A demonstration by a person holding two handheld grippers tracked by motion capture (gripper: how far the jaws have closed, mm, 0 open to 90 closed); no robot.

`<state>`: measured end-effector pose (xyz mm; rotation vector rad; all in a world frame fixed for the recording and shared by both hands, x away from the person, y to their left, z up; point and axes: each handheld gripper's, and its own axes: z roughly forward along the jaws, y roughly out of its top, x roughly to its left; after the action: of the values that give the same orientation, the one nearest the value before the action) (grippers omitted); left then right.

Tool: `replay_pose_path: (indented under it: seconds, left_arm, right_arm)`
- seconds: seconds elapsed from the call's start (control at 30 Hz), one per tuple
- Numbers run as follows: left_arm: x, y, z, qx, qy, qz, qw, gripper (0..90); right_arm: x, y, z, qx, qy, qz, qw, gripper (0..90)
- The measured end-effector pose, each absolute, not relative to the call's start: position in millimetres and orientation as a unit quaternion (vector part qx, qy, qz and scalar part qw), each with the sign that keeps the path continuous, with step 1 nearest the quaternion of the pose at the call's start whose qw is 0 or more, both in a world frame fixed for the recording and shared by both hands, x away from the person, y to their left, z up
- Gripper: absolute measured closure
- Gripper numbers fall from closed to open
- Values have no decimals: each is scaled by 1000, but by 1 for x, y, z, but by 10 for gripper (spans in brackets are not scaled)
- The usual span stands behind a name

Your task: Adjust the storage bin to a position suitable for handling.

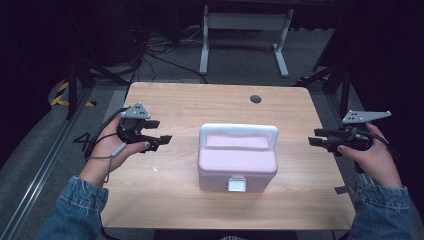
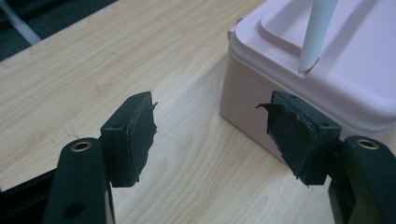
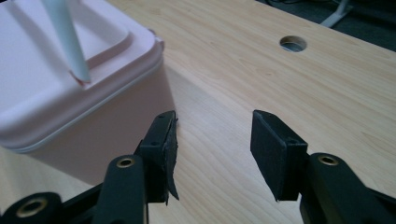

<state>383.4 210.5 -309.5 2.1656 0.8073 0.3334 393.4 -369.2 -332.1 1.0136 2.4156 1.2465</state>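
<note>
Pink box waits mid-table, a gripper on each side, both with jaws wide and empty.

The box looks like stiff, smooth, light plastic; its front latch and raised white handle seem the best holds. The left gripper and right gripper flank it, clear of it. Beyond the box, a hole marks the table; nothing blocks the way.

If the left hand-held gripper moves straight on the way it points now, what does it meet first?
Probably the pink box: the left hand-held gripper, jaws open, points at its near lower corner, though depth is unclear.
</note>
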Motion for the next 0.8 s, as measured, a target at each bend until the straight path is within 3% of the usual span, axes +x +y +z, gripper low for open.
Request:
replay_pose_path:
  seconds: [0.07,0.27,0.8]
  left_arm:
    - [383,207,-307,852,315,123,400,330]
    - [386,202,-301,850,314,114,407,330]
    - [400,170,-289,854,287,99,422,326]
  right_arm:
    - [390,-364,-331,346,828,430,103,494]
    - [384,-361,-325,344,830,423,120,492]
    - [385,-364,-332,365,825,415,115,481]
